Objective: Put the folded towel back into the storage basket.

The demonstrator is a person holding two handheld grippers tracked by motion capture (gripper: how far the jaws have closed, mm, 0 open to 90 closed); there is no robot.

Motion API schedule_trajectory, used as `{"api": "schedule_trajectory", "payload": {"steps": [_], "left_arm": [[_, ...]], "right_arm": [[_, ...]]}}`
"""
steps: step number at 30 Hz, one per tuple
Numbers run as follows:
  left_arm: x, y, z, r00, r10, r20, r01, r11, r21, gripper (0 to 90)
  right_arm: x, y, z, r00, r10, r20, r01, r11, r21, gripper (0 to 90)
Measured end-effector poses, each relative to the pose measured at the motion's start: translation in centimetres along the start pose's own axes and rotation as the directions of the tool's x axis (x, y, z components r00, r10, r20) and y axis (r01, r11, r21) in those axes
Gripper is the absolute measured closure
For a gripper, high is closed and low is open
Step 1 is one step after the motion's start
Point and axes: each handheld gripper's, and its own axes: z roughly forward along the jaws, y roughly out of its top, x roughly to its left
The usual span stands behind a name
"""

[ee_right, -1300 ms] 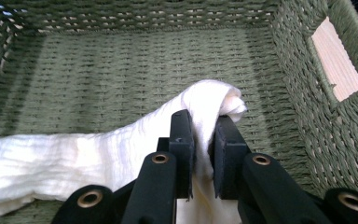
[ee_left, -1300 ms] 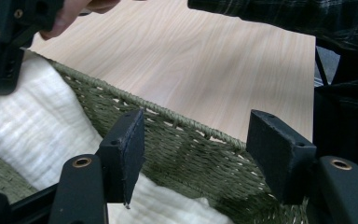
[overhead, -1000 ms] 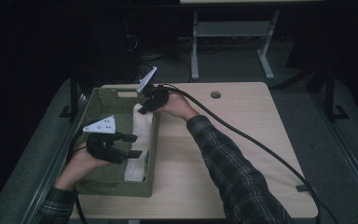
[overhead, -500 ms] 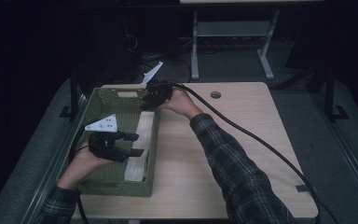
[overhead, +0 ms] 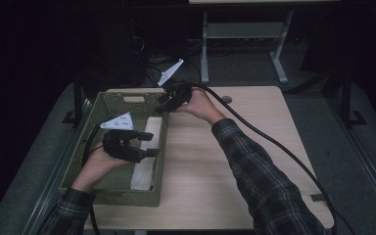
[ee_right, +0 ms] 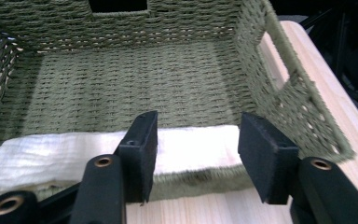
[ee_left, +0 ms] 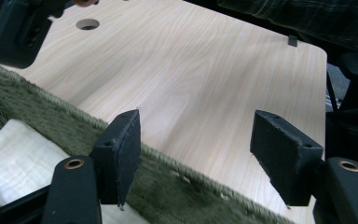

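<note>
Woven green basket (overhead: pixel 108 115) holds your folded white towel (overhead: pixel 144 164); your right gripper (overhead: pixel 165 102) has just been opening, empty, and your left gripper (overhead: pixel 147 145) is spread empty.

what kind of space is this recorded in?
Probably a lab or a recording bay, not a home. A light wood table stands alone among dark surroundings, with a metal stand and loose cables on the grey floor behind it. On the table sits a green woven basket holding a folded white cloth.
</note>
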Motion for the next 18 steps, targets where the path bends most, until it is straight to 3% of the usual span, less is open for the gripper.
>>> {"api": "schedule_trajectory", "payload": {"steps": [11,18], "left_arm": [[-1.5,2.2,2.8,0.9997,0.0,-0.026,0.0,1.0,0.007,27.8],[-3.1,3.4,5.1,0.9995,-0.005,-0.032,0.005,0.9999,0.013,27.8]], "right_arm": [[-0.1,-2.7,-4.4,0.9983,0.03,0.051,-0.028,0.999,-0.044,39.8],[0.2,-4.7,-6.8,0.9973,0.016,0.071,-0.013,0.999,-0.047,38.5]]}}
